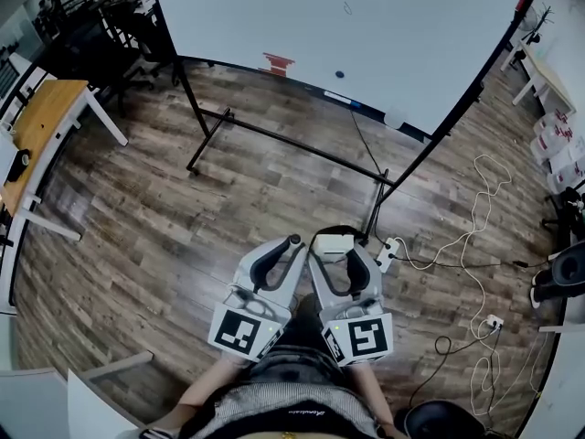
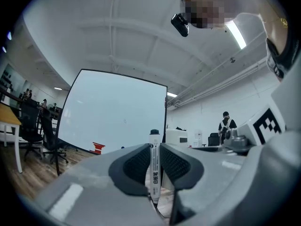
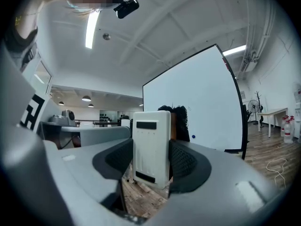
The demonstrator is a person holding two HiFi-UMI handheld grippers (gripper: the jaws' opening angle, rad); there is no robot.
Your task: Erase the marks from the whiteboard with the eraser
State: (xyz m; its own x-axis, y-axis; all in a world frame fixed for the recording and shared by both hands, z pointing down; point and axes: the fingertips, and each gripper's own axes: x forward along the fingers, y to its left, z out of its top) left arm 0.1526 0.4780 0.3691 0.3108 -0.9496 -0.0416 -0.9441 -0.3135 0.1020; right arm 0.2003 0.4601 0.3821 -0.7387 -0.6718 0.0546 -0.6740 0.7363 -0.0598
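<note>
The whiteboard (image 1: pixel 366 26) stands on a black frame ahead of me, with a faint small mark (image 1: pixel 347 8) near its middle and a blue dot (image 1: pixel 340 74) low down. My left gripper (image 1: pixel 294 241) is shut on a white marker pen (image 2: pixel 154 166) that stands upright between its pads, black cap up. Close beside it, my right gripper (image 1: pixel 336 245) is shut on the white eraser (image 3: pixel 150 147), whose dark felt side faces right. Both grippers are held low by my body, well short of the board (image 2: pixel 113 112), which also shows in the right gripper view (image 3: pixel 197 102).
A red object (image 1: pixel 277 62) sits at the board's lower edge, with a marker (image 1: pixel 343 99) on the tray. White cables (image 1: pixel 475 236) and a power strip (image 1: pixel 388 252) lie on the wood floor at right. A wooden desk (image 1: pixel 41 122) stands left, chairs (image 1: pixel 128 16) behind. A person (image 2: pixel 226 125) stands far off.
</note>
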